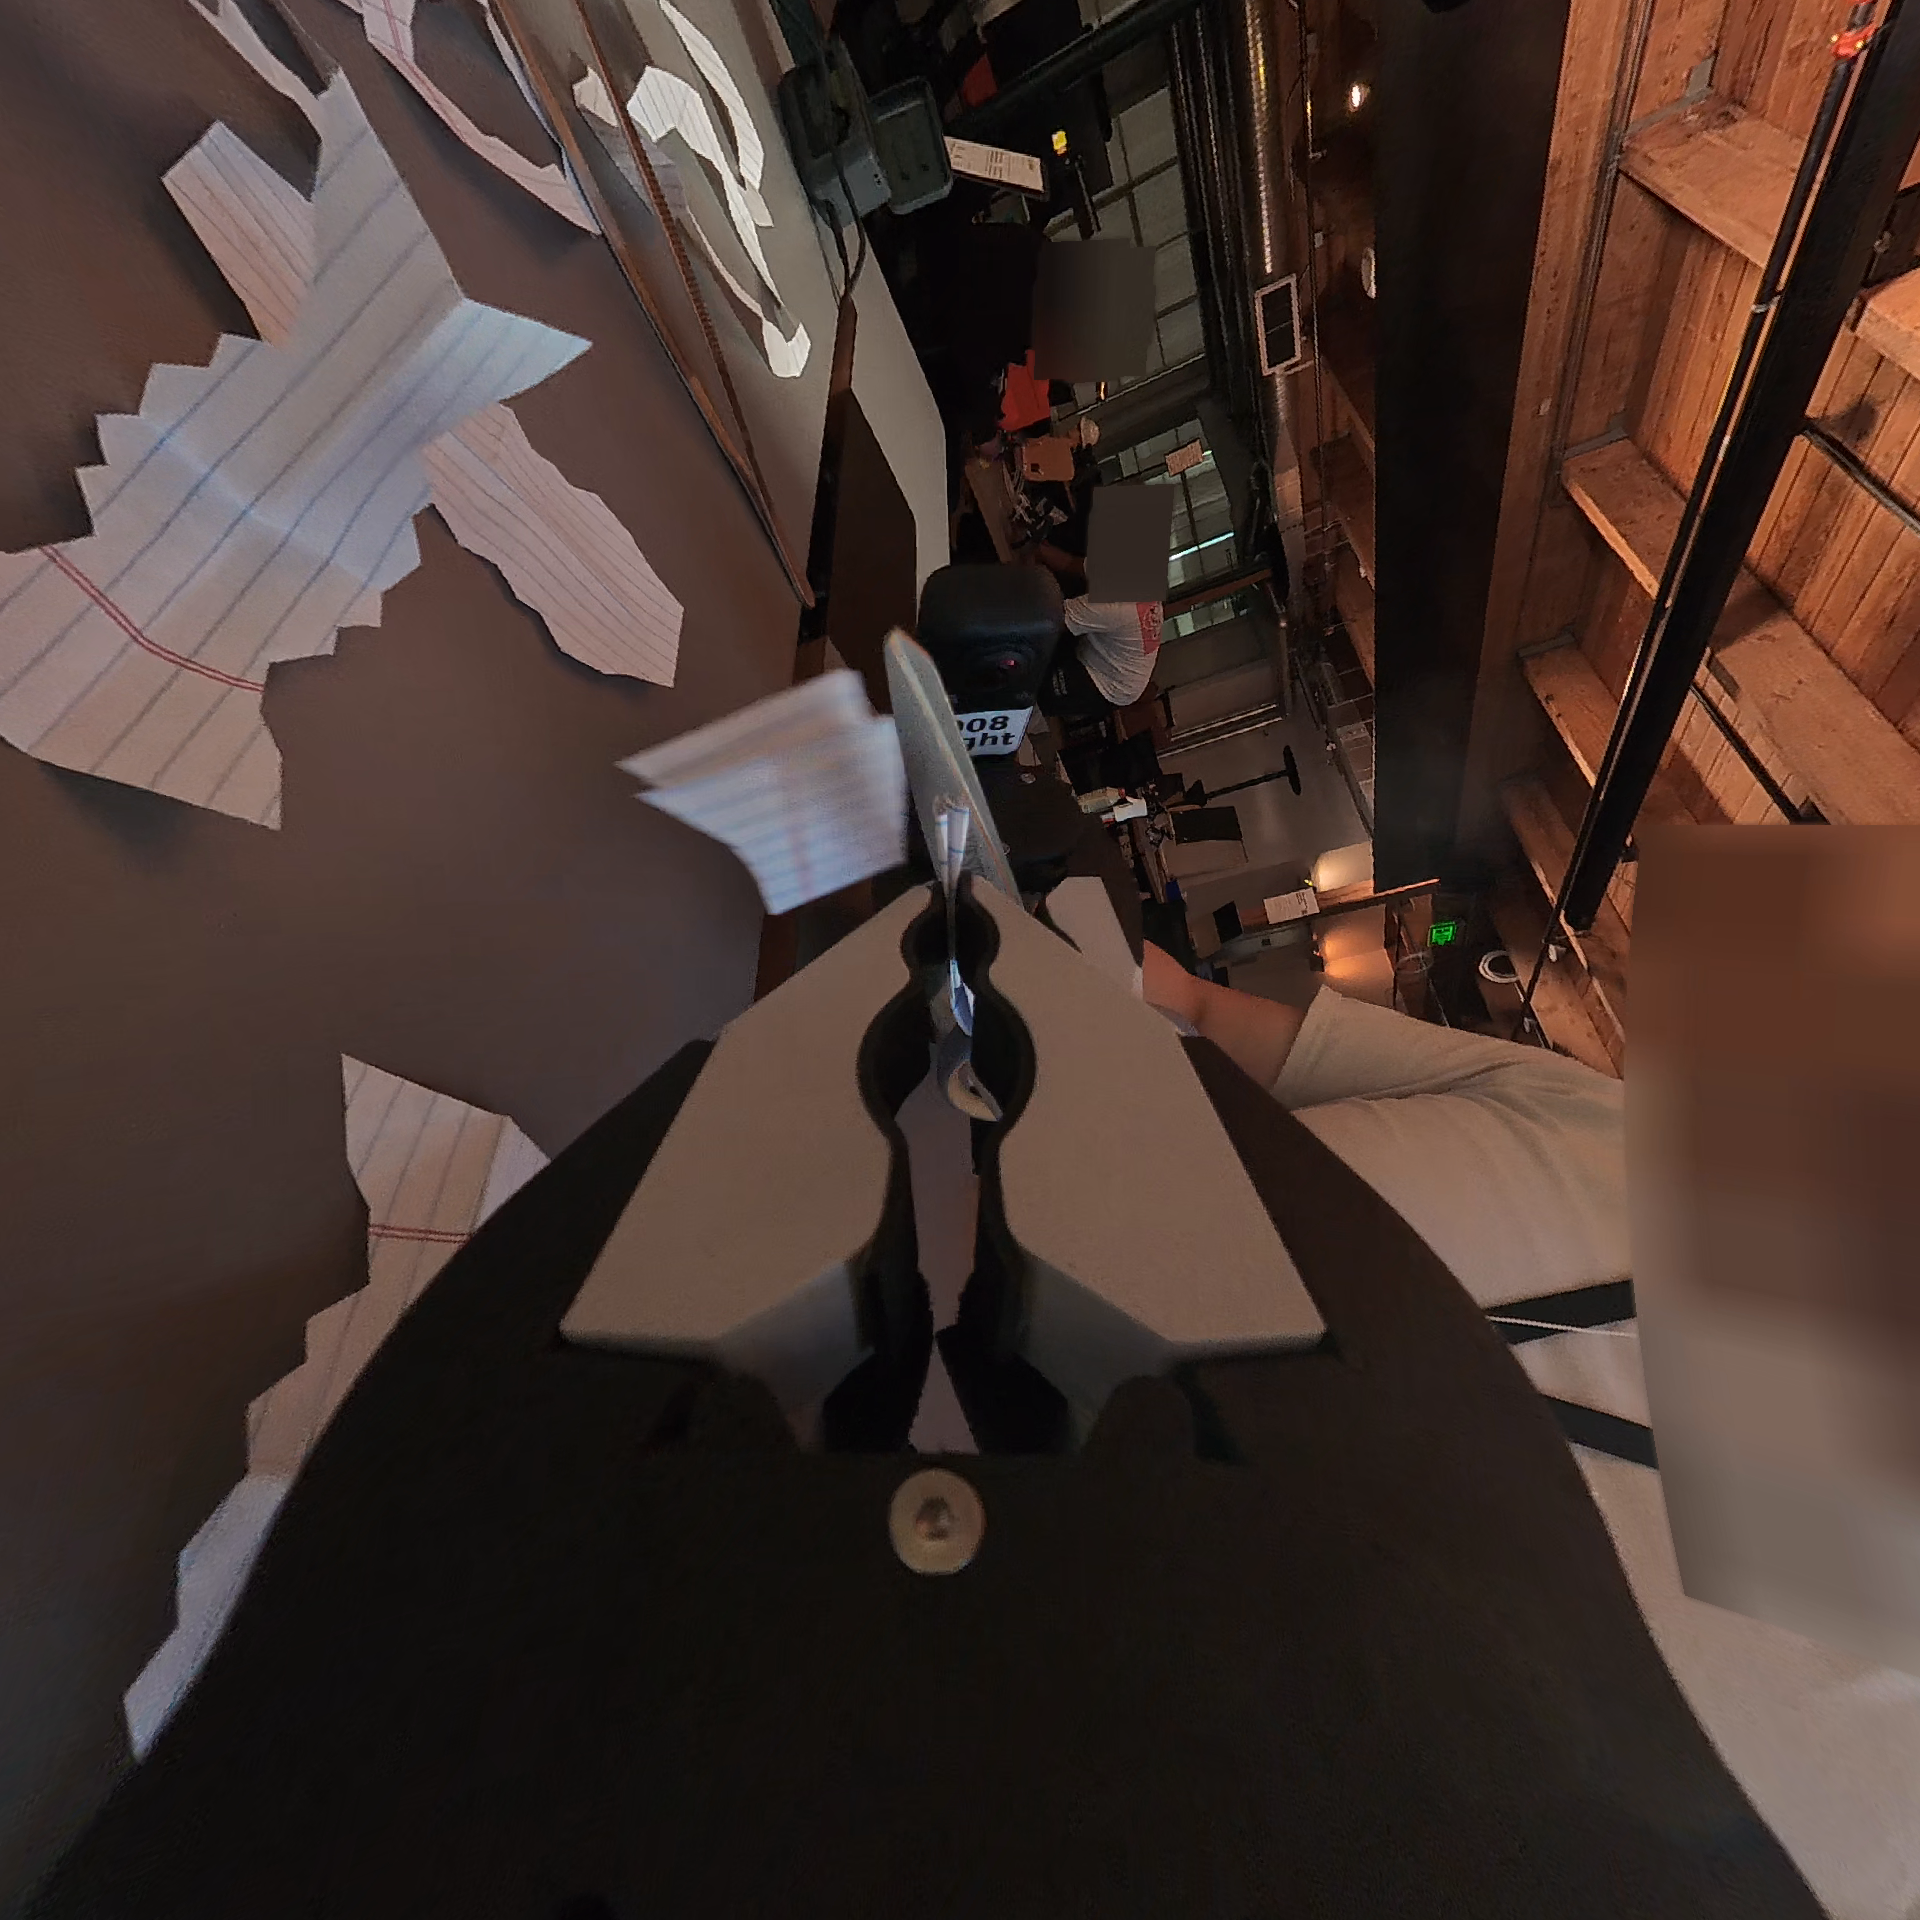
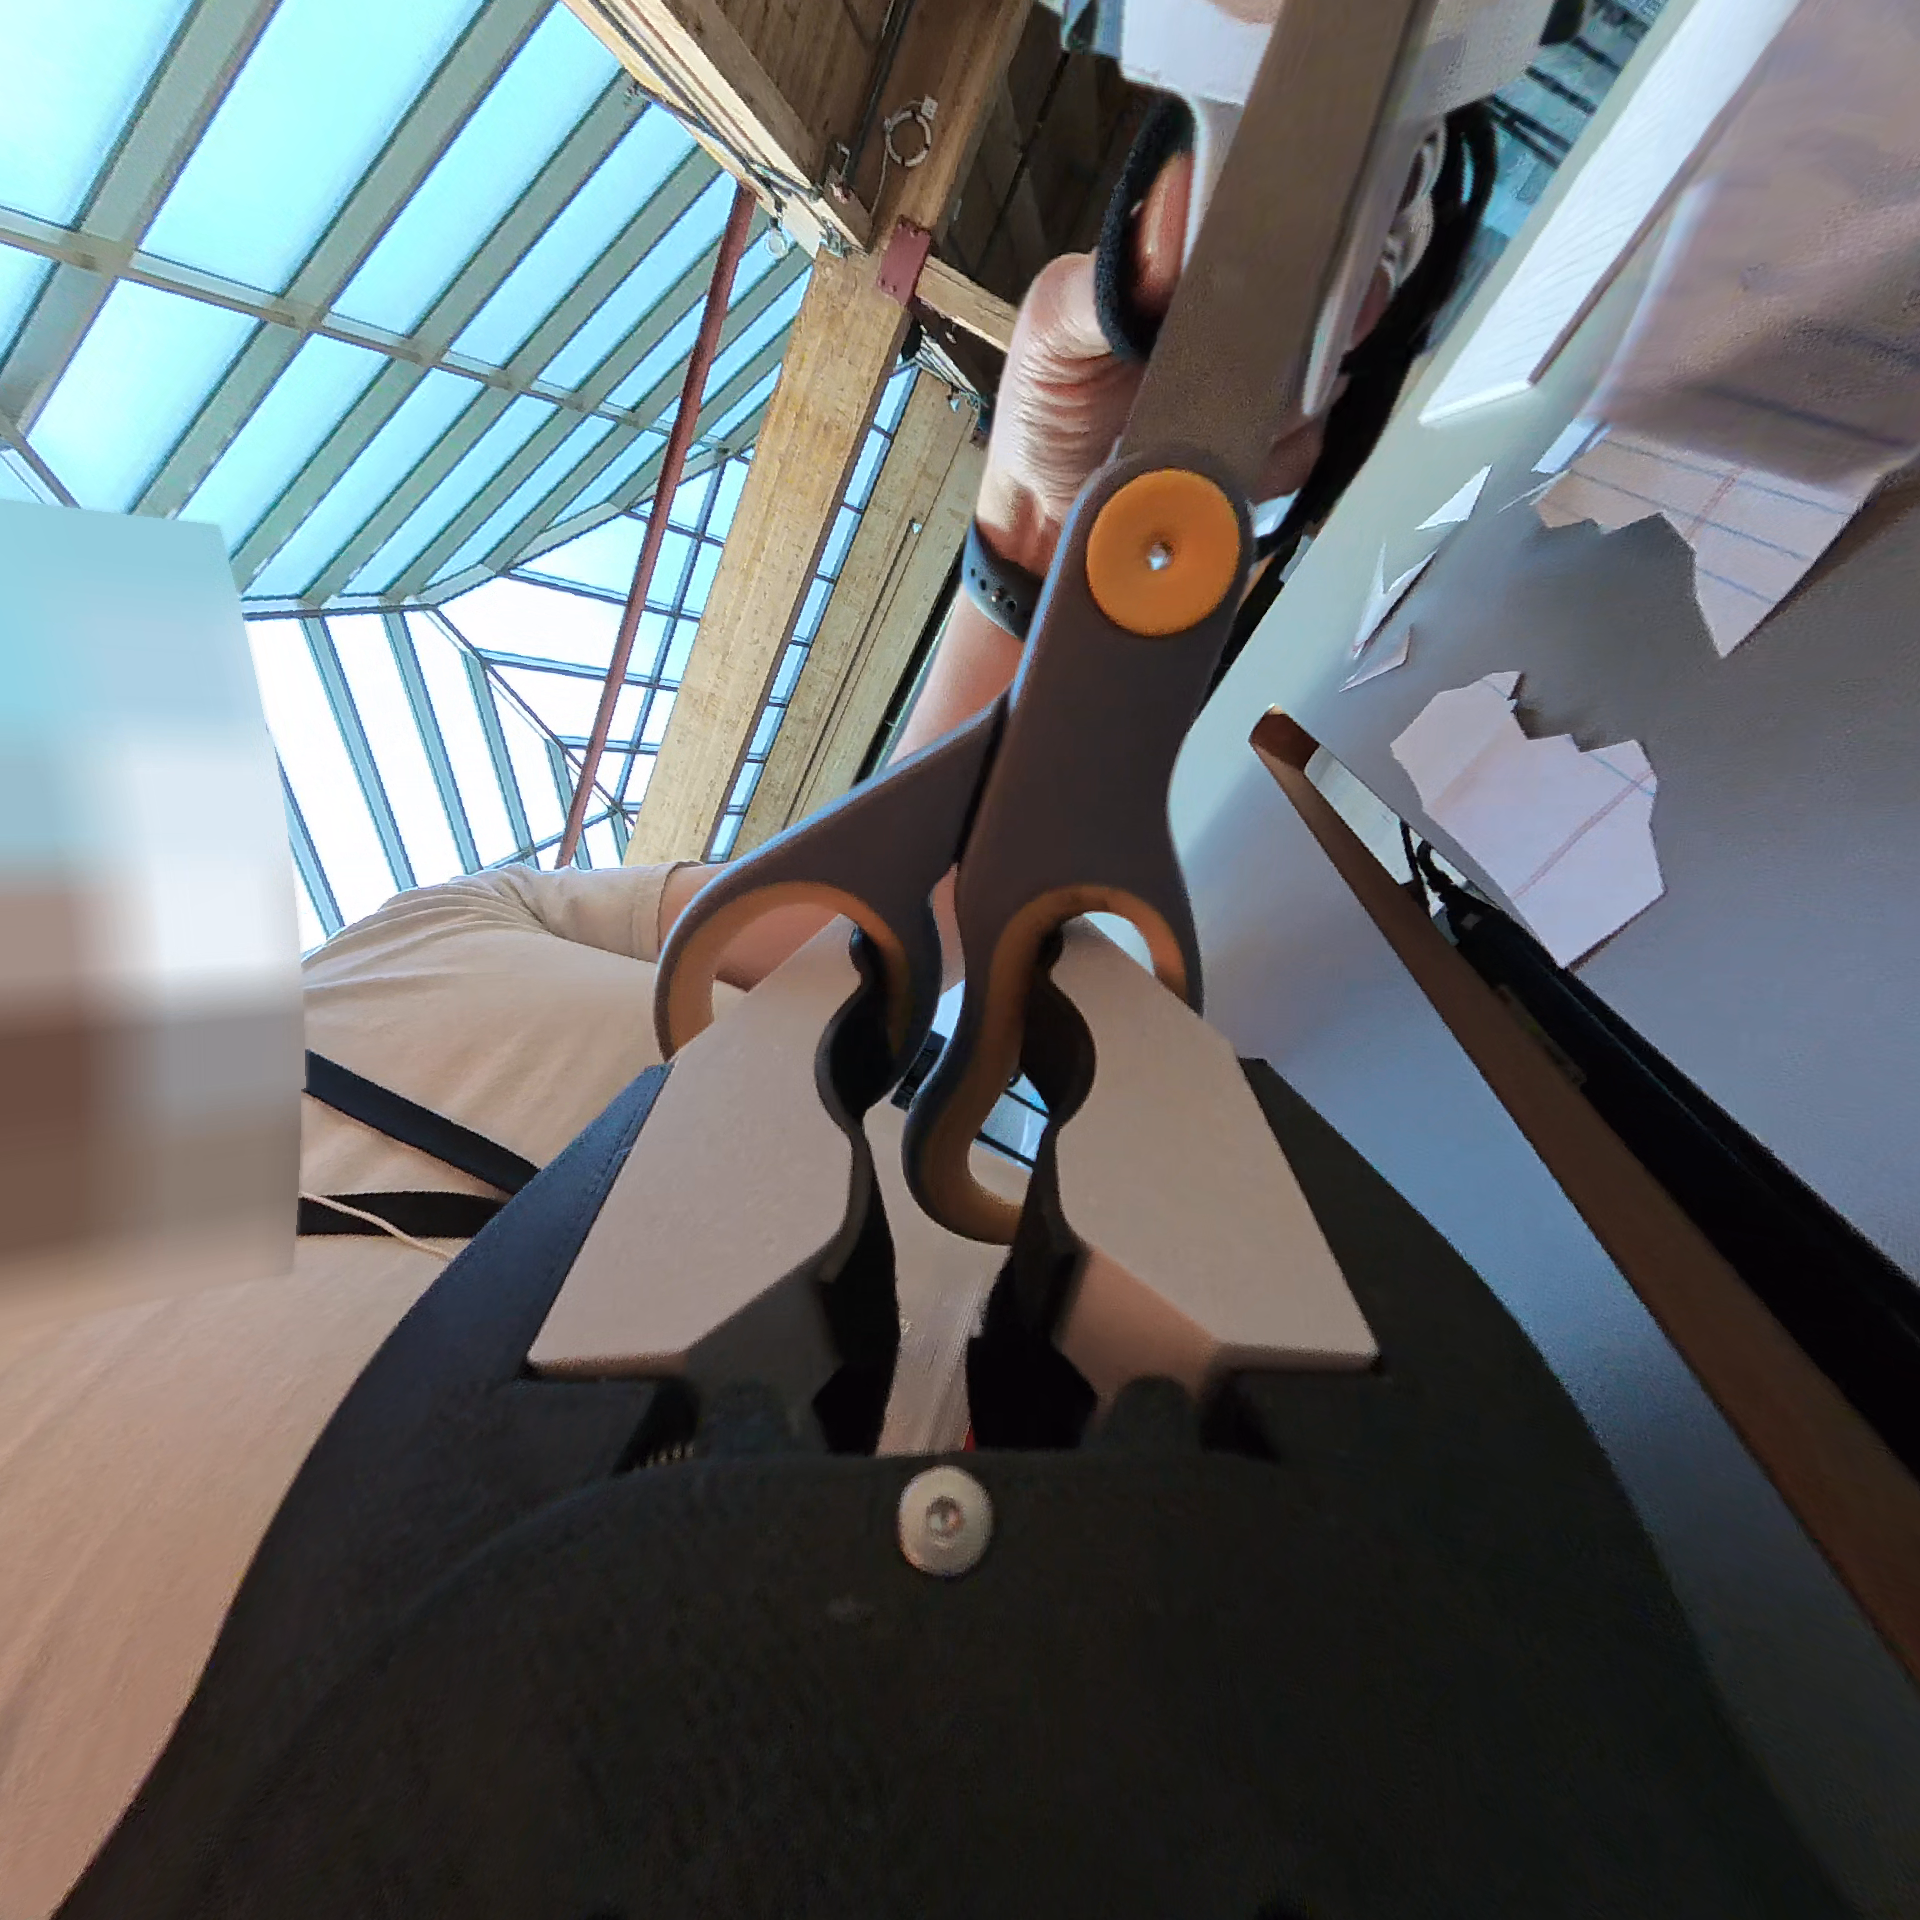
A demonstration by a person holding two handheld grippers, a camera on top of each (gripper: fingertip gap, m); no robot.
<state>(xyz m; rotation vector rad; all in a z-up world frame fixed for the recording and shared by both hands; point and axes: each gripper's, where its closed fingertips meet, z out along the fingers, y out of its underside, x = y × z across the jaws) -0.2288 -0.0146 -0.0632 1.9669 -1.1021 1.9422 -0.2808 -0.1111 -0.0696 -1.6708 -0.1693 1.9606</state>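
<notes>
Brown table (image 1: pixel 436 935) edge (scrap-strewn) beside both paper-pinching left tool (image 1: pixel 951 894)

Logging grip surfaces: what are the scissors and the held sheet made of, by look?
Scissors: handles look like matte grey plastic with orange lining and an orange pivot cap; blades look like dull brushed metal, flat and grey. Sheet: thin white ruled paper, folded, with creases and jagged cut edges, pinched in the left tool.
</notes>
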